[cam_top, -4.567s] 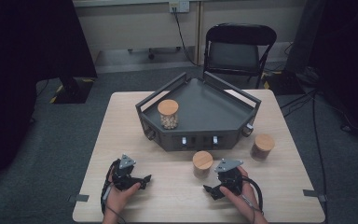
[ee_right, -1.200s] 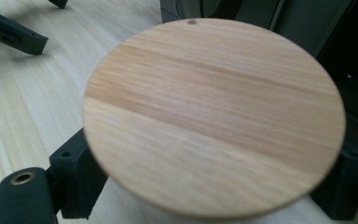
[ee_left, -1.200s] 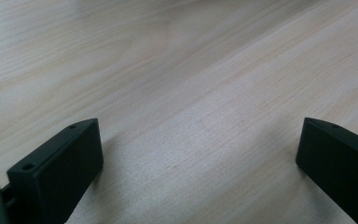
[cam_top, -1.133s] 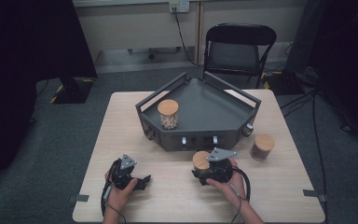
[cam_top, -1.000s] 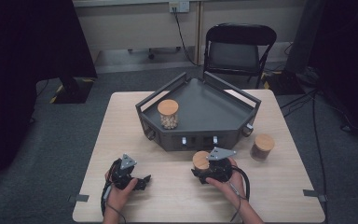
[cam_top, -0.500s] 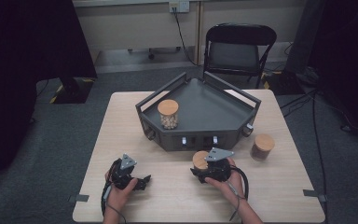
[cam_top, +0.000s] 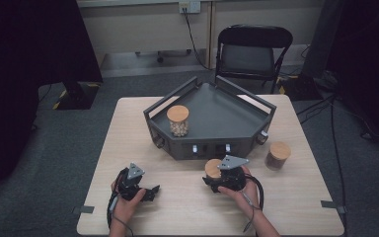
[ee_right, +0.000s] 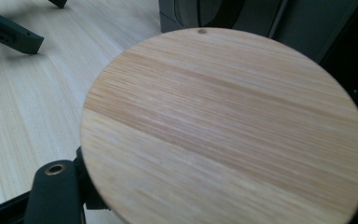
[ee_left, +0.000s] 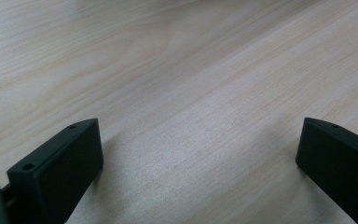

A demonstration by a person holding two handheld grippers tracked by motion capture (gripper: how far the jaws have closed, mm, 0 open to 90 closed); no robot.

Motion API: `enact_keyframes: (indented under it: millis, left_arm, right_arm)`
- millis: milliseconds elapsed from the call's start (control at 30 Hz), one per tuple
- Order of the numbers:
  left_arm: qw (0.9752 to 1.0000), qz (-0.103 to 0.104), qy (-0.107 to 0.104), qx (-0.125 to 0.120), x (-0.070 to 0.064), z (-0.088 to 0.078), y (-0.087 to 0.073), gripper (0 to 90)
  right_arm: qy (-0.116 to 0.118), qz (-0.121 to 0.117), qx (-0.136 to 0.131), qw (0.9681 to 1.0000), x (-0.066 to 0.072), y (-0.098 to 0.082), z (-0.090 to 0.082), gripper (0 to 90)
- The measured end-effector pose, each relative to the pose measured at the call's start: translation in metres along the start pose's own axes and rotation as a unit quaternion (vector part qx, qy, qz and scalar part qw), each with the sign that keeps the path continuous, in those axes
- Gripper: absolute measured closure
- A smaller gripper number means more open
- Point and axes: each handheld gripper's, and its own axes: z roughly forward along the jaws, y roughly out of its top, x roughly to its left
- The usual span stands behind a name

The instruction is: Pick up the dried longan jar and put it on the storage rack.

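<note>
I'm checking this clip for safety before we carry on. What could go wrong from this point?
1. The right gripper sits at the jar just in front of the grey tray; whether the jaws clamp it is hidden under the wooden lid, so it might slip or tip when lifted.
2. Lifted forward, the jar could knock the tray's front wall.
3. A sideways swing might hit the dark jar nearby.

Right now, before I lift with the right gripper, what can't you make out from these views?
- Right gripper, right gripper view: the round wooden lid covers the jar body, its contents and the jaw tips, so grip contact is unconfirmed.
- Same jar, high view: gripper and hand hide its body.
- Dark jar right of the tray, high view: contents too small to tell.
</note>
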Motion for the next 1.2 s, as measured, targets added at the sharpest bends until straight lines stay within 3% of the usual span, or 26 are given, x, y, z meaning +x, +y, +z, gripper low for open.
enact_keyframes:
  millis: [700, 967, 1200]
  left_arm:
    - [1.0000, 0.000, 0.000, 0.000, 0.000, 0.000, 0.000, 0.1]
    - [1.0000, -0.001, 0.000, 0.000, 0.000, 0.000, 0.000, 0.1]
    - [1.0000, -0.001, 0.000, 0.000, 0.000, 0.000, 0.000, 0.1]
  right_arm:
    - [0.020, -0.020, 0.010, 0.9996, -0.006, 0.029, -0.027, 25.6]
    - [0.040, -0.006, 0.007, 0.9992, -0.013, 0.038, -0.035, 25.5]
    - [0.048, -0.009, 0.006, 0.9988, -0.017, 0.050, -0.041, 25.6]
